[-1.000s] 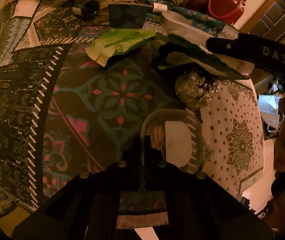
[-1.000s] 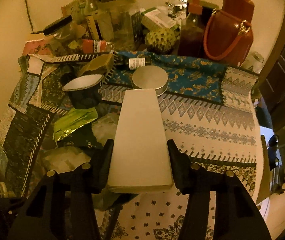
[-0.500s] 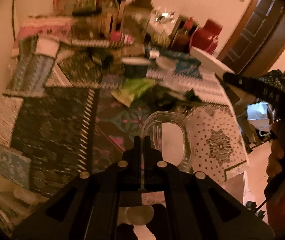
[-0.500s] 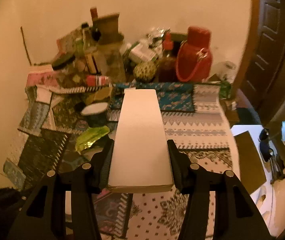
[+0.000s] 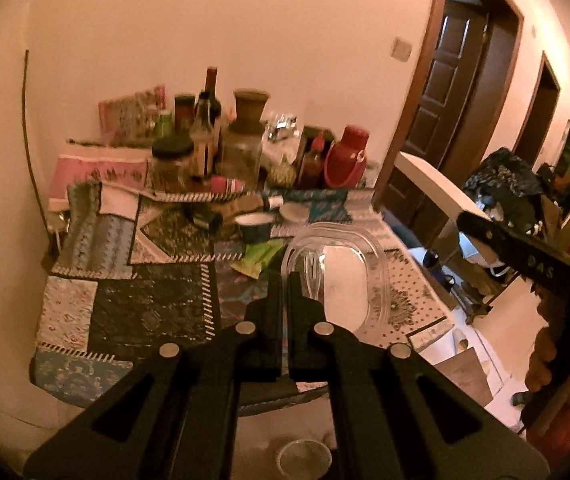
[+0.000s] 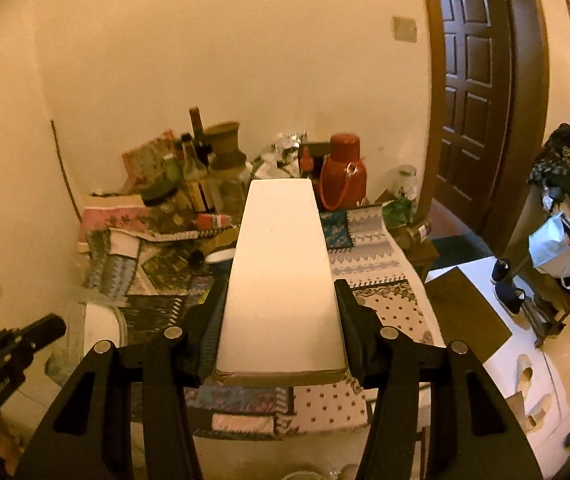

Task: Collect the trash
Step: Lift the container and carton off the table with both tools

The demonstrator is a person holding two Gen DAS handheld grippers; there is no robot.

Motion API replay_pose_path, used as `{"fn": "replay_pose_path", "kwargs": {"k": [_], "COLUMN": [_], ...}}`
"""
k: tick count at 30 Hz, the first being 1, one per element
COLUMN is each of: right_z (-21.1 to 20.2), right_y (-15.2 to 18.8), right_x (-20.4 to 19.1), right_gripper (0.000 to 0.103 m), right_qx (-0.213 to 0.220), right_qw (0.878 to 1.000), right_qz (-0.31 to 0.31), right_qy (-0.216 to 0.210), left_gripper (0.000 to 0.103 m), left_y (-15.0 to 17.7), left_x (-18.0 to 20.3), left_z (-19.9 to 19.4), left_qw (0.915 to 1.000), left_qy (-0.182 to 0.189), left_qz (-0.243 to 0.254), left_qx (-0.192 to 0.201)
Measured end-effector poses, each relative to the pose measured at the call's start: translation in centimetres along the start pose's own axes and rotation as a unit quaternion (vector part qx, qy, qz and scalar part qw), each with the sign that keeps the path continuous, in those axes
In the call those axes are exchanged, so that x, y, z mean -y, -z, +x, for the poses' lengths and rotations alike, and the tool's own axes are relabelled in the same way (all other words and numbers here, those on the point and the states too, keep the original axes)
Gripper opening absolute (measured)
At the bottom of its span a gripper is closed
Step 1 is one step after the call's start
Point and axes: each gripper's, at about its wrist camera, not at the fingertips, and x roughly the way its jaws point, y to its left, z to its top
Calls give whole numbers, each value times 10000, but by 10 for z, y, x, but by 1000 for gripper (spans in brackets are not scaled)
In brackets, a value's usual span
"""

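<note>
While each gripper carries one piece of trash, the left gripper (image 5: pixel 284 280) pinches one clear plastic container (image 5: pixel 337 276) and the right gripper (image 6: pixel 281 304) clamps one white box (image 6: pixel 281 264). Both are held above the patchwork-clothed table (image 5: pixel 133 308), near one brown door (image 6: pixel 473 92).

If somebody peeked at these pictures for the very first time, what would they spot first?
Probably the long white box, clamped in the right hand-held gripper and sticking straight out over the table. Next, the clear plastic container pinched by its rim in the left hand-held gripper. Behind both, the red jug stands among bottles at the wall end of the patchwork tablecloth.
</note>
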Motion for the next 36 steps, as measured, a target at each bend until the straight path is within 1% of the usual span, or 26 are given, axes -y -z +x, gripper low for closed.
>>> {"fn": "replay_pose_path", "kwargs": {"k": [6, 11, 17, 21, 27, 30, 36], "right_z": [-47, -70, -94, -113, -145, -150, -145], "right_y": [14, 27, 51, 68, 93, 105, 133], "right_x": [2, 10, 35, 61, 89, 100, 112], "right_gripper": [48, 48, 48, 48, 48, 48, 48], "right_qx": [203, 217, 131, -7, -152, -272, -661], "right_qw": [9997, 9993, 9981, 9972, 9956, 9945, 9914], "right_qz": [-109, -217, -257, -334, -513, -553, -520], "right_qy": [-57, -195, -546, -667, -767, -847, -1002], "left_gripper": [0, 0, 0, 0, 0, 0, 0], "left_y": [8, 22, 52, 78, 116, 136, 166], "left_x": [18, 36, 74, 104, 153, 173, 188], "left_z": [-41, -67, -101, -118, -135, -142, -141], "left_qw": [9995, 9991, 9982, 9977, 9973, 9972, 9969], "left_qy": [102, 77, -178, -263, -327, -376, -489], "left_qz": [24, -57, -146, -343, -481, -521, -619], "left_qx": [288, 403, 553, 526, 452, 392, 74]}}
